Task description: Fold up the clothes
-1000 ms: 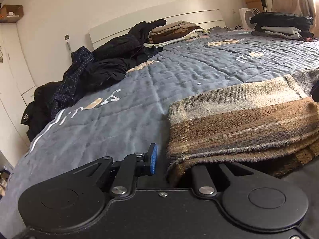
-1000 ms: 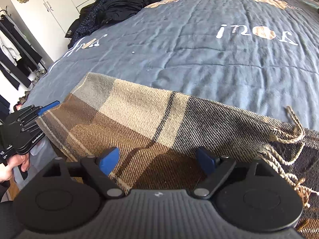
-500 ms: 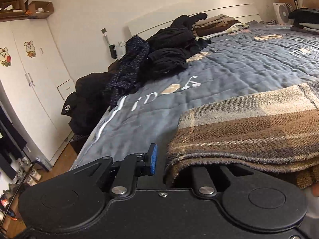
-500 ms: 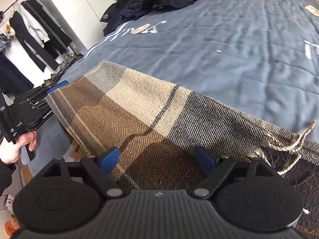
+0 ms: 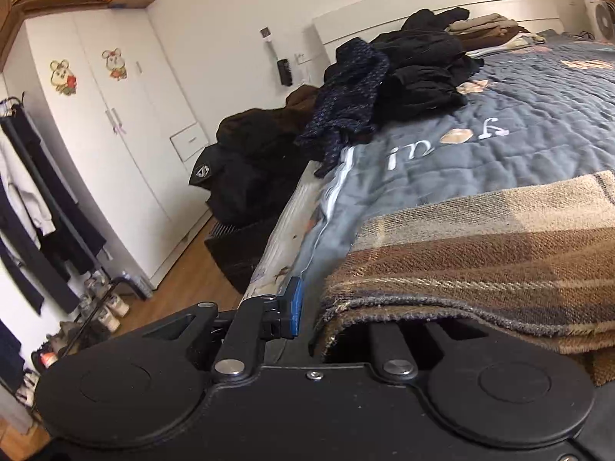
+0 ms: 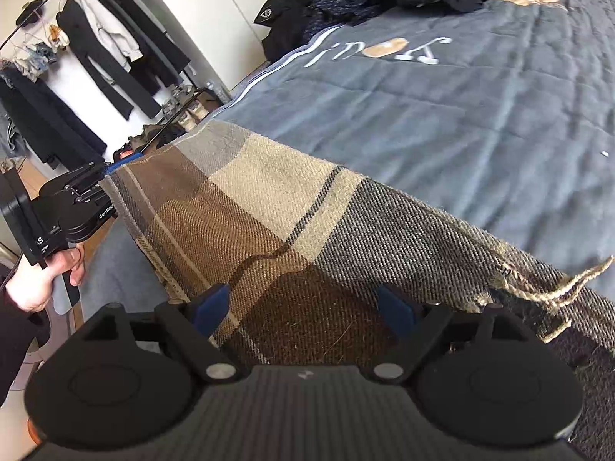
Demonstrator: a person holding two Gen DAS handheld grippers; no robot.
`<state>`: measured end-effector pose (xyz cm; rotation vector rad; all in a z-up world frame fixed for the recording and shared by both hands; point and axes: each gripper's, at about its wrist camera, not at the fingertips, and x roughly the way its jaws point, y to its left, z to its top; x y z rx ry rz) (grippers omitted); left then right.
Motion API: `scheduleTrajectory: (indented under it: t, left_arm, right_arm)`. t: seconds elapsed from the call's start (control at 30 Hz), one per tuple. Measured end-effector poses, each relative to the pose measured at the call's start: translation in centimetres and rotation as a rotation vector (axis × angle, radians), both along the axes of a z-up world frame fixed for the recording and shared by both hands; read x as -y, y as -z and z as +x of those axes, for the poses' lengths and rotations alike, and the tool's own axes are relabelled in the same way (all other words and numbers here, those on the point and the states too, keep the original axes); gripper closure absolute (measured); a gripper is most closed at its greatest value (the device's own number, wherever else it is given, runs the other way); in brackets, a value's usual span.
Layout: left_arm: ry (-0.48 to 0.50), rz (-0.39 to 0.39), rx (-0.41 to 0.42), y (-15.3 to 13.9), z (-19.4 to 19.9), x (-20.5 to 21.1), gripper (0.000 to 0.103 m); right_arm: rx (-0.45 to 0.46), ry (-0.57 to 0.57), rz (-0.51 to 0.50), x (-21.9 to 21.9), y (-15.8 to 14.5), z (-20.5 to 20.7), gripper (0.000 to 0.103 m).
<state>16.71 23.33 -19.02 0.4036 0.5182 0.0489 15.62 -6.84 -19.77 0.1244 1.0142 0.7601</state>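
A folded brown and beige plaid scarf (image 5: 499, 261) hangs over the near side of a grey-blue quilted bed (image 5: 519, 134). My left gripper (image 5: 309, 315) is shut on its left end; one blue pad shows and the other finger is hidden under the cloth. In the right wrist view the scarf (image 6: 269, 211) stretches from the left gripper (image 6: 103, 188), held by a person's hand (image 6: 42, 280), across to a fringe at the right. My right gripper (image 6: 303, 307) stands wide open, the scarf lying between its blue pads.
A heap of dark clothes (image 5: 403, 77) lies at the bed's far left, with folded garments (image 5: 488, 29) by the headboard. A white wardrobe (image 5: 115, 134) and a clothes rack (image 6: 96, 57) with hanging garments stand left of the bed. Shoes (image 5: 107, 307) sit on the wooden floor.
Both grippers have swung left along the bed with the scarf between them. The wardrobe, rack and floor have come into view. Neither gripper's opening has changed.
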Motion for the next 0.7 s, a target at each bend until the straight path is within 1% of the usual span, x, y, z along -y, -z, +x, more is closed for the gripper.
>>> scheduleTrajectory:
  t: [0.07,0.13,0.17,0.23,0.27,0.33,0.37,0.4,0.47,0.53,0.63,0.7]
  left_arm:
    - [-0.001,-0.045,-0.057,0.6,0.1,-0.8,0.084]
    - [-0.013,-0.082,-0.115,1.2,-0.1,-1.4,0.071]
    - [-0.013,-0.088,-0.128,1.4,-0.6,-1.7,0.068]
    - [-0.007,-0.082,-0.142,1.6,-1.8,-2.2,0.055]
    - [-0.004,-0.081,-0.149,1.6,-2.5,-2.4,0.053]
    - [0.003,-0.087,-0.161,1.1,-4.0,-2.6,0.045]
    - [0.006,-0.086,-0.169,0.8,-4.7,-2.6,0.043]
    - [0.011,-0.082,-0.178,0.4,-5.3,-2.5,0.04]
    - [0.024,-0.073,-0.198,-0.5,-6.4,-2.4,0.037]
    - [0.044,-0.055,-0.22,-1.2,-7.4,-2.1,0.029]
    - [0.072,0.016,-0.232,-1.9,-8.6,-1.9,0.02]
    - [0.064,0.04,-0.237,-1.9,-8.6,-2.0,0.019]
  right_arm:
    - [0.004,0.001,-0.025,-0.7,0.2,0.1,0.018]
    - [0.01,0.002,-0.031,-0.6,0.3,-0.1,0.018]
    - [0.012,0.002,-0.031,-0.3,0.4,-0.3,0.018]
    - [0.012,0.001,-0.034,0.5,0.4,-0.8,0.018]
    - [0.014,0.0,-0.035,1.0,0.4,-1.1,0.018]
    - [0.018,0.0,-0.036,2.1,0.4,-1.8,0.018]
    - [0.019,0.005,-0.034,2.7,0.3,-2.0,0.018]
    - [0.021,0.007,-0.031,3.3,0.2,-2.4,0.018]
    - [0.022,0.007,-0.027,4.4,-0.1,-3.1,0.018]
    - [0.026,0.004,-0.024,5.3,-0.4,-3.8,0.018]
    - [0.023,-0.004,-0.031,6.3,-0.4,-4.5,0.018]
    - [0.013,-0.011,-0.042,6.4,-0.1,-4.7,0.018]
